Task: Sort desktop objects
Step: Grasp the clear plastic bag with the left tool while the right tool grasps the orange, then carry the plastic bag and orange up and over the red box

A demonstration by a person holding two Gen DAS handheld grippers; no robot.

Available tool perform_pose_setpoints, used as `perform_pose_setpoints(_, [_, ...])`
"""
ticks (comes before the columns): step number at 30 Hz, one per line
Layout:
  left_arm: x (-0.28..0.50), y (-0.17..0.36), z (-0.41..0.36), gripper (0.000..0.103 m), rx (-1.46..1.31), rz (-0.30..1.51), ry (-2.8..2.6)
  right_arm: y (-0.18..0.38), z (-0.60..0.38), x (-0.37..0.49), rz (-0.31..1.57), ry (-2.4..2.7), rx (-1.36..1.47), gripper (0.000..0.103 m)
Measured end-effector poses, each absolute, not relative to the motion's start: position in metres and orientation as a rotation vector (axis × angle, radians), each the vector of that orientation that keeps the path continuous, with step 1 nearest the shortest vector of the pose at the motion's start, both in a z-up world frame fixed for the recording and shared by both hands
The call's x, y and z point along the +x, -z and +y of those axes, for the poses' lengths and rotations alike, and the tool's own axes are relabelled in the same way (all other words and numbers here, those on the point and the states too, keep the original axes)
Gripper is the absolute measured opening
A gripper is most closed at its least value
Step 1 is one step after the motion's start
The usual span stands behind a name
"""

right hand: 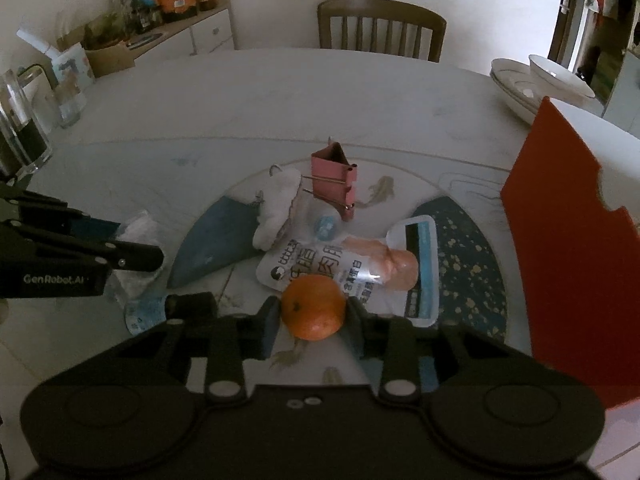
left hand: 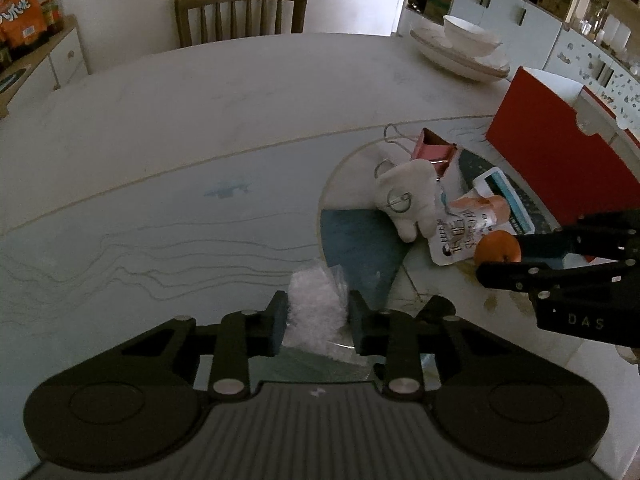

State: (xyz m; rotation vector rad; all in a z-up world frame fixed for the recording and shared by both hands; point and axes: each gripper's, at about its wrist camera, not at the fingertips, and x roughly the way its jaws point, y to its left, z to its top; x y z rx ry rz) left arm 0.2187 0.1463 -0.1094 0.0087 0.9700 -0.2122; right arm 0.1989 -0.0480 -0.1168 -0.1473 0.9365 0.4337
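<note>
My left gripper is shut on a clear plastic packet of white tissue, low over the table; it also shows in the right wrist view. My right gripper is shut on an orange mandarin, also seen in the left wrist view. Behind it lie a white snack pouch, a pink sausage pack, a white plush toy and a pink binder clip.
A red box stands at the right. Stacked white bowls sit at the far right of the round table. A glass container is at the far left. A wooden chair stands behind the table.
</note>
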Motion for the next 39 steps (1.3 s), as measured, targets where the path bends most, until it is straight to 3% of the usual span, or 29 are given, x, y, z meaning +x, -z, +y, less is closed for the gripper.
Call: perform_pose_setpoints(39, [0.168, 0.042, 0.082, 0.03, -0.041, 0.935, 0.306, 0.061, -0.124, 0.141, 0.884, -0.396, -0.101, 0.034])
